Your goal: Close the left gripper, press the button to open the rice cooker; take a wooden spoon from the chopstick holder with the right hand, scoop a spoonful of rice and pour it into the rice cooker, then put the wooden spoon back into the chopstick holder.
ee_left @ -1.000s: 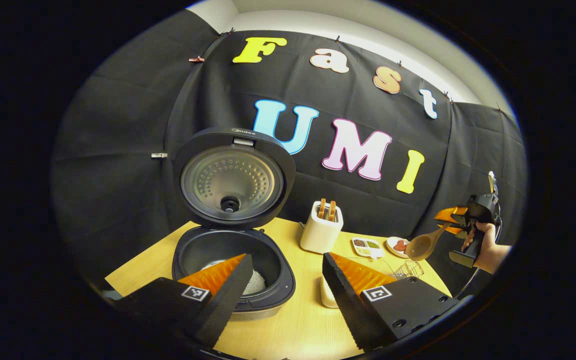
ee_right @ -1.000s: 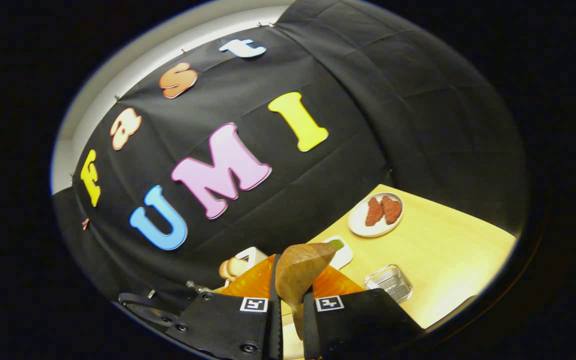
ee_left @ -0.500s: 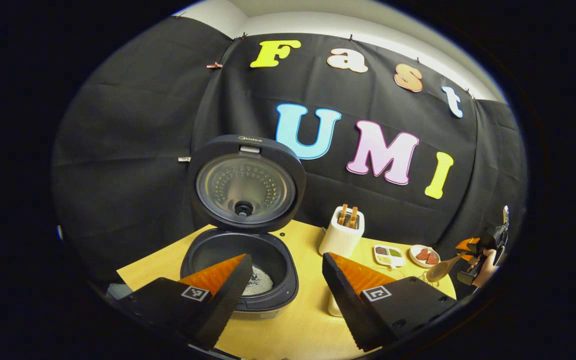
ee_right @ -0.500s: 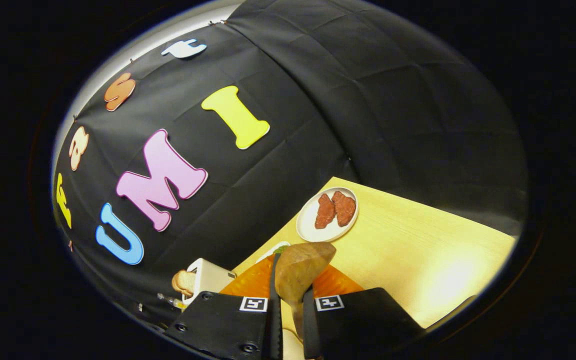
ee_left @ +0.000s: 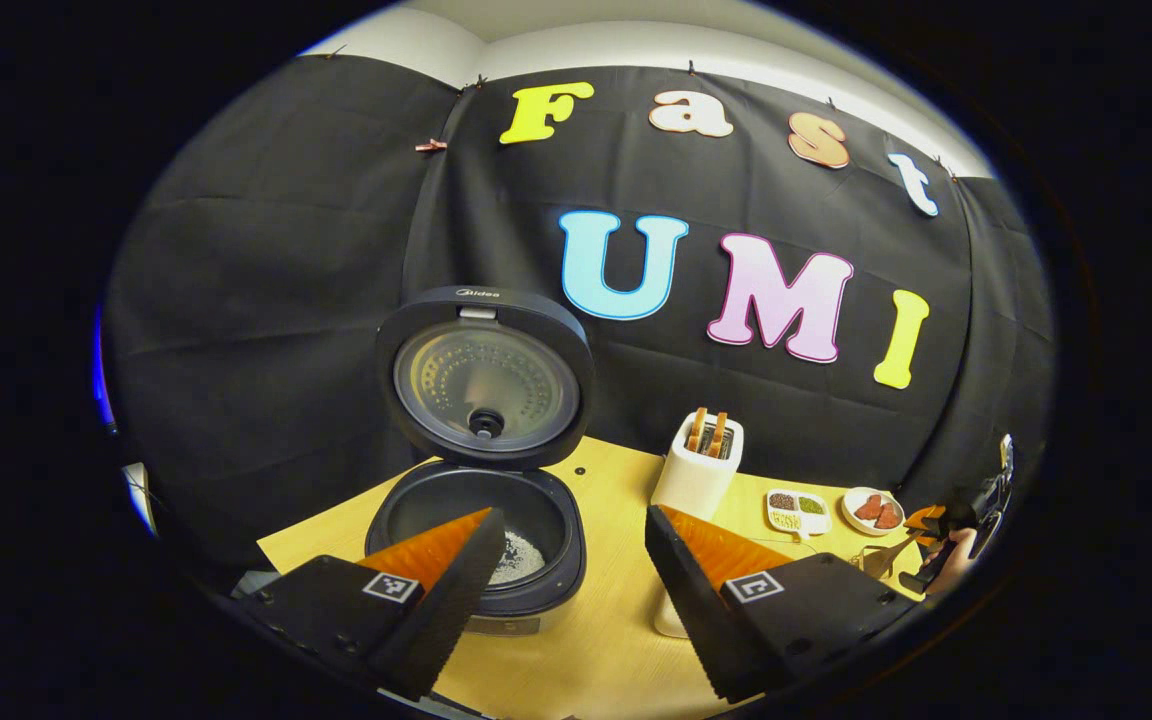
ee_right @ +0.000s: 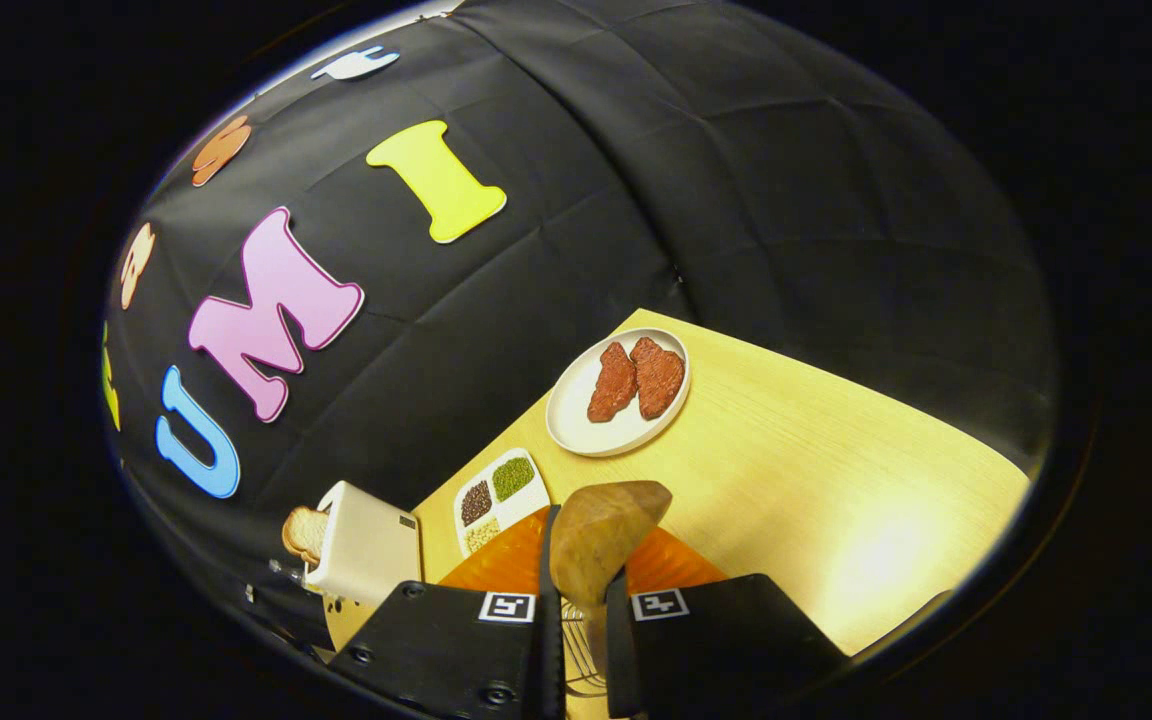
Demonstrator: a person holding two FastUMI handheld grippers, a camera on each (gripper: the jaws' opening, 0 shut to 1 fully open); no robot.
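Observation:
The black rice cooker (ee_left: 476, 520) stands open, its lid (ee_left: 484, 385) upright, with white rice (ee_left: 526, 555) in the pot. My left gripper (ee_left: 568, 530) is open in front of it and holds nothing. Far to the right, low over the table, a hand holds my right gripper (ee_left: 946, 545) with the wooden spoon (ee_left: 881, 560) pointing left. In the right gripper view the right gripper (ee_right: 584, 600) is shut on the wooden spoon's handle, and the spoon's bowl (ee_right: 601, 535) sticks up past the fingertips. The wire mesh of the chopstick holder (ee_right: 576, 650) peeks out just below the fingers.
On the wooden table (ee_right: 836, 480) stand a white toaster (ee_left: 698, 470) with bread, a seasoning dish (ee_right: 499, 490) and a white plate (ee_right: 576, 425) with two pieces of meat. A white container (ee_left: 666, 620) sits partly behind my left gripper's right finger.
The right gripper has dropped lower with the spoon, toward the table's right end; plate and seasoning dish came closer in its view. The left gripper has drawn back a little, still open.

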